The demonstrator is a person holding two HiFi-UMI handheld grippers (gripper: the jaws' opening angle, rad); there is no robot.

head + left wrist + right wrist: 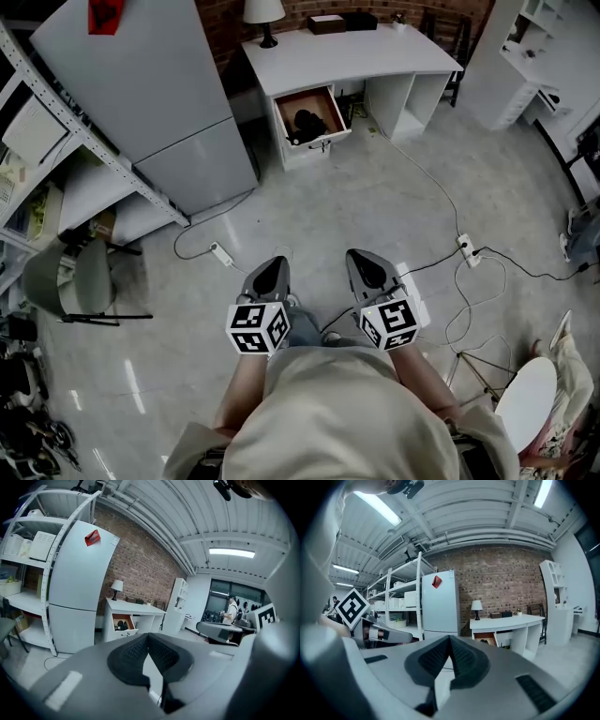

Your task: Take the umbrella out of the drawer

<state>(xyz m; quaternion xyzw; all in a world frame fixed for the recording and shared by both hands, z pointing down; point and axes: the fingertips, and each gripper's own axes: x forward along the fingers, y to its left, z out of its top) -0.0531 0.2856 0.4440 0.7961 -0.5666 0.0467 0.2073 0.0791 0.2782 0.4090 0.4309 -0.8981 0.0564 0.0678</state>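
A person stands mid-room on the grey floor (375,206), holding the left gripper (273,270) and the right gripper (366,265) side by side in front of the body, both aimed toward the far wall and tipped slightly downward. Each gripper's jaws are pressed together tip to tip, and neither has anything between its black ribbed pads.

The drawer (312,116) is well apart from the person, across the open floor. It stands pulled out from the left end of a white desk (356,54) set against the brick wall (136,564). The umbrella (307,122) shows as a dark bundle lying inside the drawer's brown interior, untouched by either gripper.

A table lamp (263,15) stands on the desk's left corner, above the drawer. A tall pale refrigerator (141,94) stands to the left of the desk, with a red tag high on its door. A white shelving rack (66,141) with boxes on it stands just beside the refrigerator. A green chair (75,278) sits in front of the rack. To the person's right, a white power strip (467,249) lies on the floor with cables trailing from it toward the desk.
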